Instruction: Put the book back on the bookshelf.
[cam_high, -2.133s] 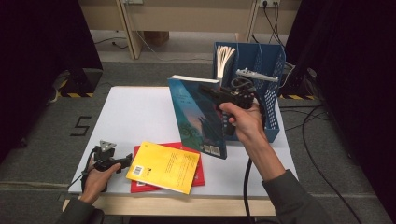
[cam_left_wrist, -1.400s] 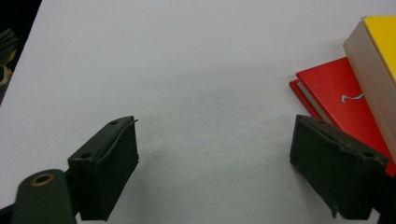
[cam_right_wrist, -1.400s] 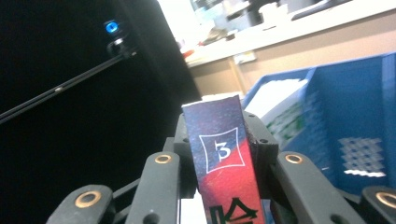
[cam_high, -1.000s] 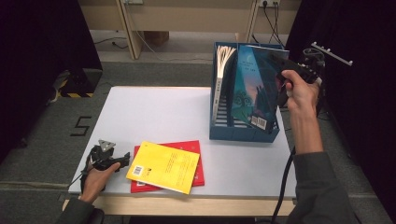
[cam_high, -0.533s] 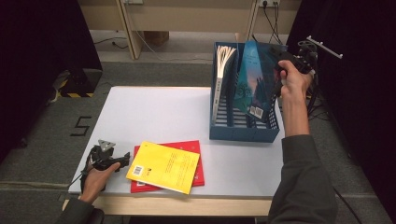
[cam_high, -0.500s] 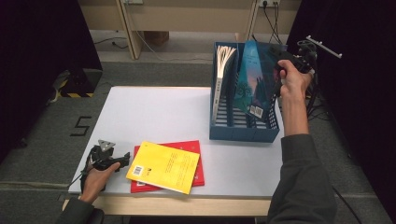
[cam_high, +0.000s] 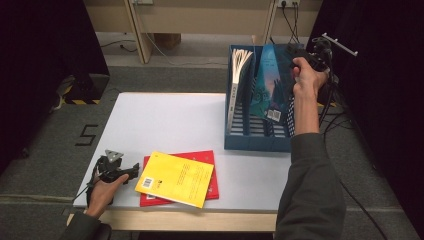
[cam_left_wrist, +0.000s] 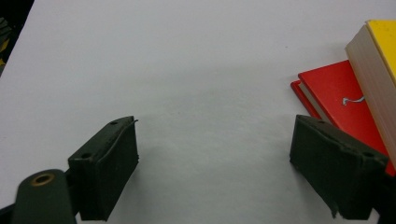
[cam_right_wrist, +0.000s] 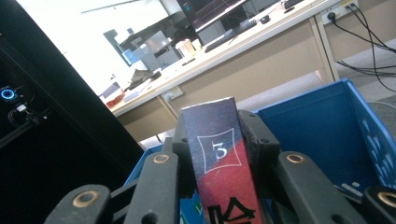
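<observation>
A teal-covered book (cam_high: 267, 85) stands upright inside the blue file rack (cam_high: 235, 142) at the table's far right. My right gripper (cam_high: 290, 52) is shut on its spine, and in the right gripper view that spine (cam_right_wrist: 217, 154), marked with a 3, sits clamped between the jaws. A white-paged book (cam_high: 238, 75) stands in the rack's left slot. Near the front left, a yellow book (cam_high: 175, 178) lies on a red book (cam_high: 212, 187). My left gripper (cam_high: 134, 169) rests on the table just left of them, open, with the red book (cam_left_wrist: 341, 95) and yellow book (cam_left_wrist: 373, 65) to its right.
The white table (cam_high: 165, 120) has bare surface in the middle and at the far left. The blue rack's wall (cam_right_wrist: 322, 121) rises behind the held book. Cables (cam_high: 332, 112) hang off the table's right side, and desks (cam_right_wrist: 261, 51) stand beyond.
My right gripper has carried the teal book from above the table over to the rack and lowered it upright into a slot. The left gripper has stayed still.
</observation>
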